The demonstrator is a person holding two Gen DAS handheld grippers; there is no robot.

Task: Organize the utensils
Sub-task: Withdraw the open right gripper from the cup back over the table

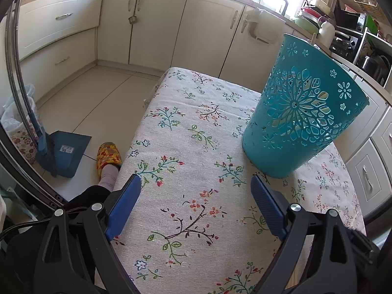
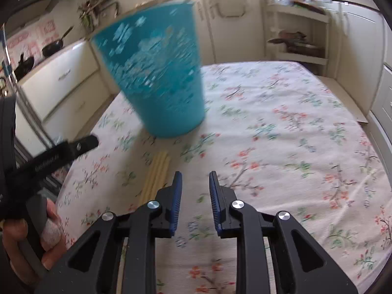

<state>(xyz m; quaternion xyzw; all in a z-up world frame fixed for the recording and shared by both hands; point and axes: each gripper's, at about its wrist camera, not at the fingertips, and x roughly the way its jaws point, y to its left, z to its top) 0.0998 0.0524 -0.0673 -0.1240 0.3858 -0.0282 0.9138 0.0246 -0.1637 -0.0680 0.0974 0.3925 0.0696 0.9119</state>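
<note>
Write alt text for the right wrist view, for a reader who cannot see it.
The right hand-held gripper, jaws slightly apart and empty, points down at a floral tablecloth. Pale yellow sticks, perhaps chopsticks, lie just left of its fingertips, in front of an upright teal cut-out basket. A hand holds the left hand-held gripper at the left edge; the image is motion-blurred.

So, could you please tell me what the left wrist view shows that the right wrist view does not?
Only the left wrist view shows a blue plastic dustpan and a yellow patterned slipper on the floor. Only the right wrist view shows pale yellow sticks lying on the table. Both show the teal perforated plastic basket on the floral tablecloth.
</note>
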